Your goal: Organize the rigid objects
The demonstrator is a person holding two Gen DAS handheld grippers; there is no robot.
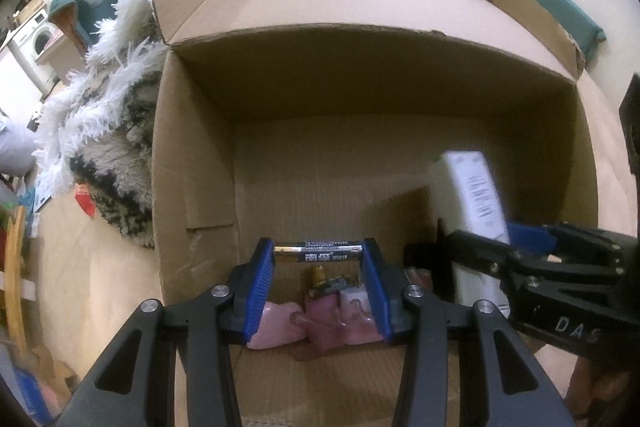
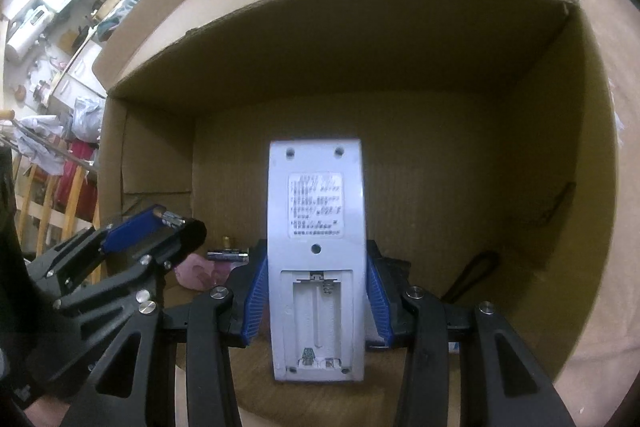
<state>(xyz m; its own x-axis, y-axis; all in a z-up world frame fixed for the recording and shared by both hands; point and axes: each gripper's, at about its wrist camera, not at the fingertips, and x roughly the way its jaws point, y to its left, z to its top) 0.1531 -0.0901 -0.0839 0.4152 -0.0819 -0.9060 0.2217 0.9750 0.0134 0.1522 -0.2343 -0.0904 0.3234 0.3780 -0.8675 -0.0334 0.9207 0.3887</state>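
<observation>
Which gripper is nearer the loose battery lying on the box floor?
Left. The left gripper, holding another battery, hovers just above the loose battery; the right gripper, clamping the remote, sits off to its side.

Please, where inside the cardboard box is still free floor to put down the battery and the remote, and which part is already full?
The box floor is bare across the middle and back, between the left wall and the far wall. The near left is crowded: a loose battery lies on pink items. A dark strap occupies the near right. The left gripper holds a battery; the right gripper holds the remote.
</observation>
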